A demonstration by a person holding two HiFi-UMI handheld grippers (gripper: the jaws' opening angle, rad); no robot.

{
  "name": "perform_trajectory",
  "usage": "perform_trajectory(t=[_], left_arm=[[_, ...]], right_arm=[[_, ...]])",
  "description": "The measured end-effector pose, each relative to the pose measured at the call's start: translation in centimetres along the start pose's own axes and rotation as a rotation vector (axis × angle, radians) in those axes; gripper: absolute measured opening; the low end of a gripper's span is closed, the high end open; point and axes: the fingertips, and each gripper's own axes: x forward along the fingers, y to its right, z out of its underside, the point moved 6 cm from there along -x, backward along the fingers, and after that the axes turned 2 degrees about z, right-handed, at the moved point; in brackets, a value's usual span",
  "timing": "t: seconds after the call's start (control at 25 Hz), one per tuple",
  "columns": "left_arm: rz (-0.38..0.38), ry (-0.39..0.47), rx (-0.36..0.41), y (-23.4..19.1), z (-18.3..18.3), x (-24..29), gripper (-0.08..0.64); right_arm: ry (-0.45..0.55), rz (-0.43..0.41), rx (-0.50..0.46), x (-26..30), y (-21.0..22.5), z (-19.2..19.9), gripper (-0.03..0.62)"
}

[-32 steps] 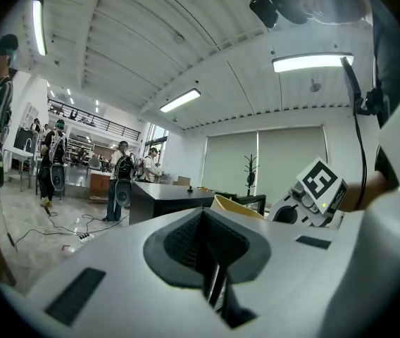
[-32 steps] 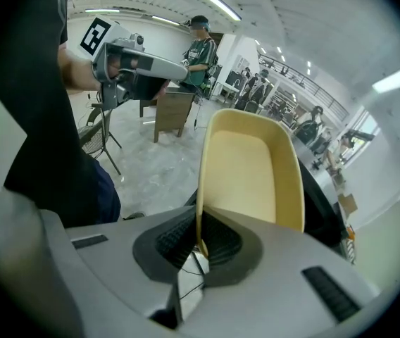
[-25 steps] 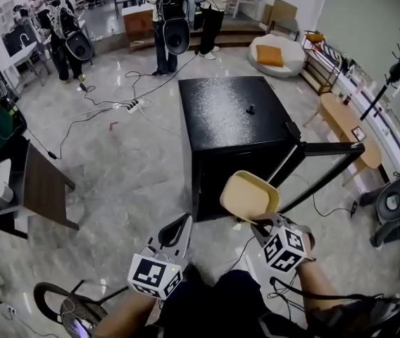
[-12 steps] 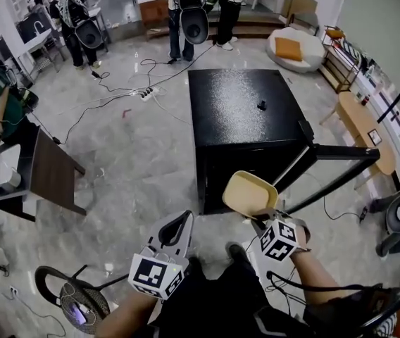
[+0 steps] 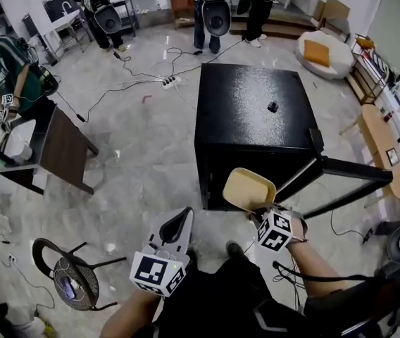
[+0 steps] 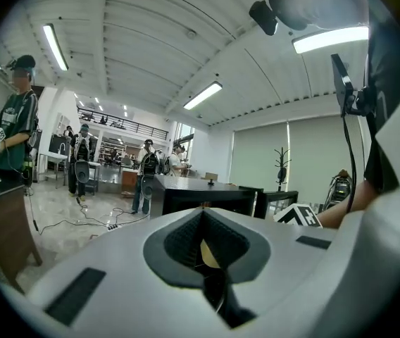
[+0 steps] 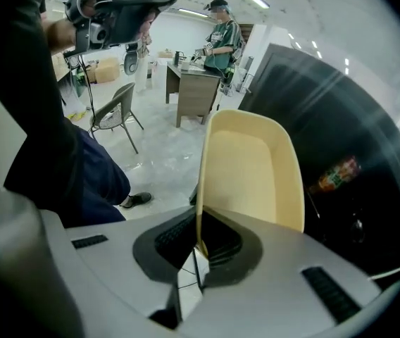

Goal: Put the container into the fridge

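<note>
Head view first: the right gripper (image 5: 261, 215) has come down lower than it was a moment ago, and the person has stepped closer to the black fridge (image 5: 249, 111). Its fingers are squeezed tight on the near rim of the yellow container (image 5: 249, 189), same as before. The container sticks out ahead of the fingers and looks empty. The fridge door (image 5: 355, 172) stands open, off to the right of those fingers.

In the right gripper view the change is big. Before, only the room showed past the container (image 7: 253, 167). Now the dark inside of the fridge (image 7: 376, 217) fills the space just beyond the fingers and to their right, with a bottle (image 7: 337, 174) in there.

The left gripper (image 5: 180, 218) is pressed closed on nothing. It has barely moved and waits beside the right one, with the fridge ahead of its fingers.

So I think the carrying part is nearly done. The container is not in the fridge yet. It needs to go forward through the open front and be let go.
</note>
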Motion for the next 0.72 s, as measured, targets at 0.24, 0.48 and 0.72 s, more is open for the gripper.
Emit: perform_trajectory(t=[0.24,0.48,0.72], left_arm=[[-0.11,0.006,0.002,0.5,0.5,-0.3,0.008],[-0.215,0.014,0.009,1.2,0.8,-0.9,0.008],[-0.297,0.041,0.0,1.9,1.7,-1.0,0.008]], right_arm=[[-0.033,-0.049,-0.061,3.5,1.9,1.5,0.018],[-0.051,-0.092,-0.109,7.3,3.8,1.4,0.018],[-0.07,-0.121,-0.093,10.6,6.3,1.5,0.018]])
